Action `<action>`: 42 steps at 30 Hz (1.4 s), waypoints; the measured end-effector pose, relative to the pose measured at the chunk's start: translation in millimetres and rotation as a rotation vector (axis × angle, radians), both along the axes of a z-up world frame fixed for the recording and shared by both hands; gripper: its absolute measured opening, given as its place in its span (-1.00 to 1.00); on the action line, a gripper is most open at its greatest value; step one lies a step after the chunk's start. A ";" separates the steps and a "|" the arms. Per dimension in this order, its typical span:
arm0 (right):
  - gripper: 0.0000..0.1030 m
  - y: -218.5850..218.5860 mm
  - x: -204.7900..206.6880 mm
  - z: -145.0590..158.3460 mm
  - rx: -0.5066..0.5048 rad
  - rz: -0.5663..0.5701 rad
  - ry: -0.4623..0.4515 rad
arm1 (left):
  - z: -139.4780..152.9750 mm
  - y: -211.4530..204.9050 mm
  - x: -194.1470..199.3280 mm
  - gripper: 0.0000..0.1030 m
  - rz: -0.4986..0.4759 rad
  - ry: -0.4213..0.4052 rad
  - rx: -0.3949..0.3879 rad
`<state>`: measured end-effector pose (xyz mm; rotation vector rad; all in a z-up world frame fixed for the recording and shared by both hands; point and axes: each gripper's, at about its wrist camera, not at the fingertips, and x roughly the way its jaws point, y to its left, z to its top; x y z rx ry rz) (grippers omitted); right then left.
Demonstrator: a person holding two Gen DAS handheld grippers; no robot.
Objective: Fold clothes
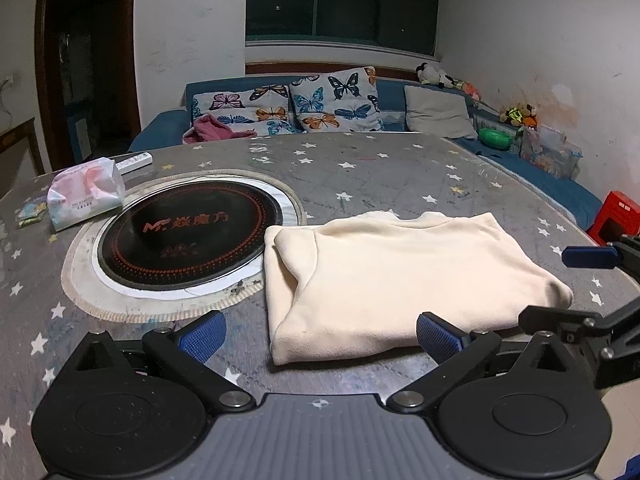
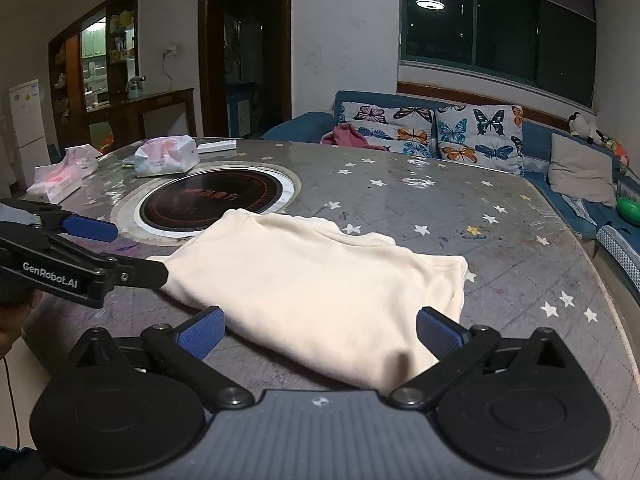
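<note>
A cream garment (image 1: 392,276) is shown lying as a folded rectangle on the star-patterned table (image 1: 360,164), beside the inset cooktop (image 1: 188,236). The left gripper (image 1: 320,336) and right gripper (image 2: 320,334) are held wide apart, empty. A late stage is suggested.

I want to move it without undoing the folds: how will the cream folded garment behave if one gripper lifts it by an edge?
The cream garment looks soft and thick, so it would probably droop and unfold. Its layers lie loose, so they may slide apart. Pushed across the star-patterned table cover, it would likely bunch up.
</note>
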<state>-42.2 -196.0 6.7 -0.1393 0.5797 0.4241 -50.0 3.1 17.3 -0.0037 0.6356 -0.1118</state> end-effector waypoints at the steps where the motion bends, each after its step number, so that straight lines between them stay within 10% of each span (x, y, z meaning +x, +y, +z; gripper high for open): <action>1: 1.00 0.6 -1.9 -0.1 -0.001 0.001 -0.001 | -0.1 0.3 -1.3 1.00 0.002 -0.002 -0.002; 42: 1.00 33.9 -38.8 -2.9 -0.054 0.191 -0.025 | -0.7 14.9 -54.9 1.00 0.142 -0.049 -0.033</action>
